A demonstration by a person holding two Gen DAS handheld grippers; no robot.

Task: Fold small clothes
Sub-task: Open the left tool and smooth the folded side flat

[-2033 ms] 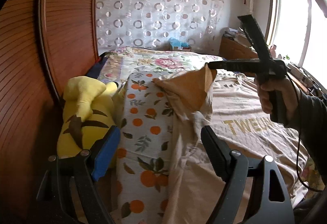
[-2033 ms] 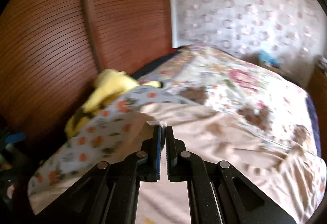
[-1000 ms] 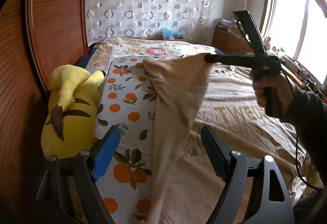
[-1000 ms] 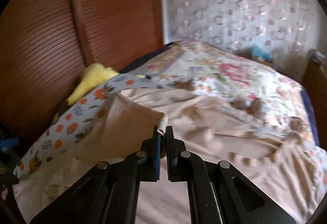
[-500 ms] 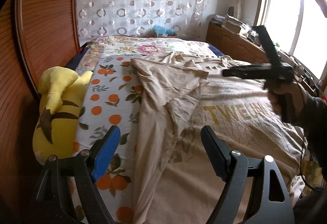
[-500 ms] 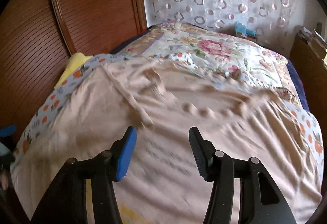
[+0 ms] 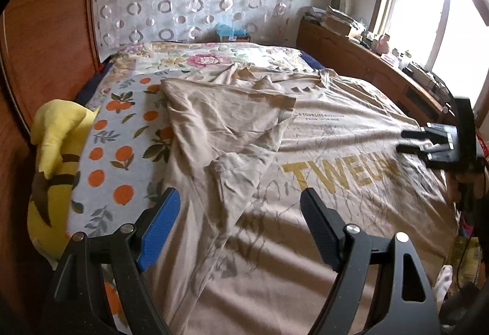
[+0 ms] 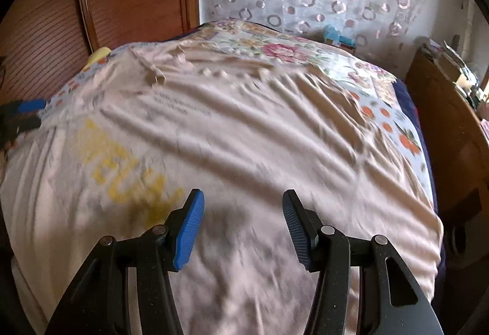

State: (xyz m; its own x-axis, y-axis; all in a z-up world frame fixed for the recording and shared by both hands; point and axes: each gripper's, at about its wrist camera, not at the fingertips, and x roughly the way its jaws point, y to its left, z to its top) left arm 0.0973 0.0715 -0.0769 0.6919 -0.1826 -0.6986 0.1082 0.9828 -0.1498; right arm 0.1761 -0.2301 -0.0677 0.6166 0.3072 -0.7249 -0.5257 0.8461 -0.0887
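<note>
Lying spread across the bed (image 7: pixel 122 133), one beige T-shirt (image 7: pixel 336 212) with its left sleeve (image 7: pixel 220 108) folded inward is looking light, soft and limp, likely to sag and crease, so pinching a hem or sleeve edge is probably best. The left gripper (image 7: pixel 238 222) is hovering over its near-left part, jaws wide and empty, beside one yellow plush toy (image 7: pixel 55 157). The right gripper (image 8: pixel 243 225) is hanging over the shirt's right half, jaws partly apart, gripping nothing.
</note>
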